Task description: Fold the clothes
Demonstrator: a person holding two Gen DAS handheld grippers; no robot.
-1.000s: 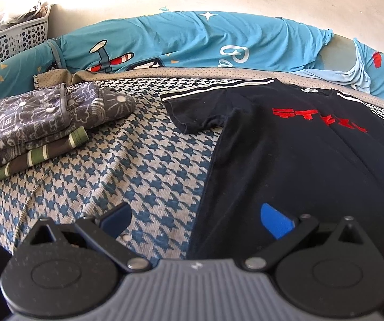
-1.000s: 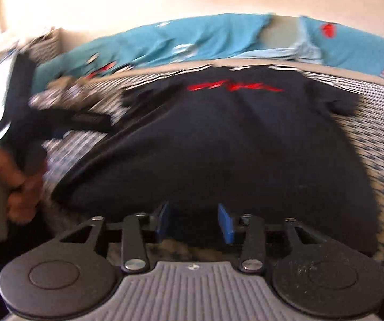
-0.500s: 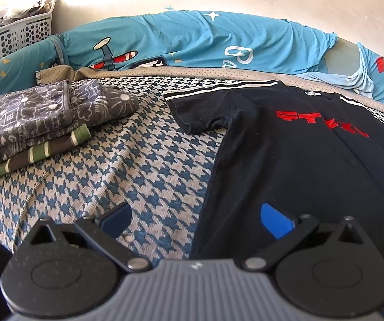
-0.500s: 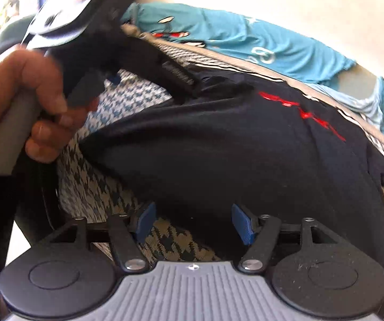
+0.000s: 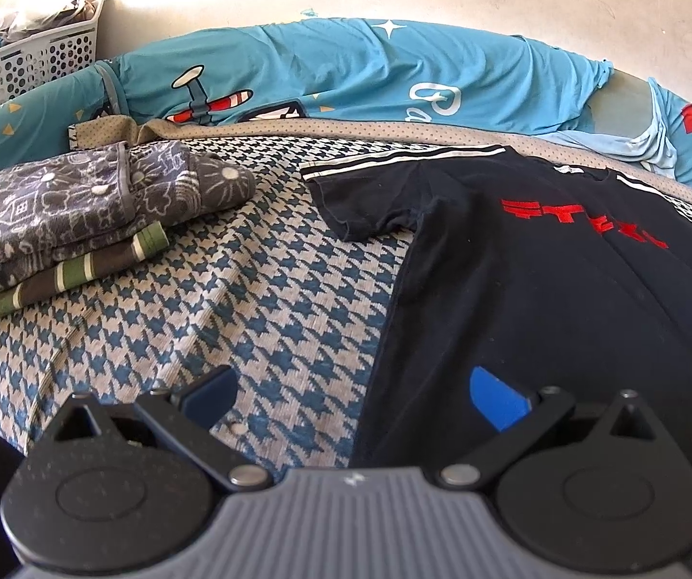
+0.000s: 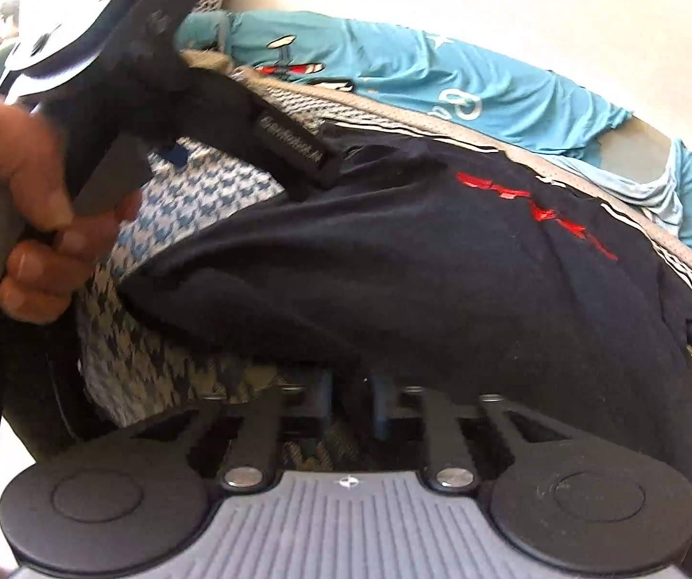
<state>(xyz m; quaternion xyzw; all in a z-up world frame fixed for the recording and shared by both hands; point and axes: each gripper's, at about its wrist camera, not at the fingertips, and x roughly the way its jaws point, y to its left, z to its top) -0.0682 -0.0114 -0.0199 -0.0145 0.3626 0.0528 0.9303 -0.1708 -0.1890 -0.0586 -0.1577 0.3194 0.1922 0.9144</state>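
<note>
A black T-shirt (image 5: 538, 289) with red lettering lies flat on the houndstooth bedspread (image 5: 225, 299), collar toward the far side. My left gripper (image 5: 353, 383) hovers open over the shirt's near left edge, one blue pad over the bedspread and the other over black cloth. In the right wrist view the same T-shirt (image 6: 418, 280) fills the middle. My right gripper (image 6: 349, 386) is shut on its near hem, with black fabric bunched between the blue pads. A hand (image 6: 32, 222) at the left holds the other gripper's handle.
A pile of folded clothes (image 5: 80, 212), grey patterned on top and green striped below, sits at the left of the bed. Teal cartoon bedding (image 5: 346, 72) runs along the wall. A white laundry basket (image 5: 22, 62) stands in the far left corner.
My right gripper rolled, came down to the shirt's near hem and closed its jaws on the fabric. The left gripper stayed in place, still open.
</note>
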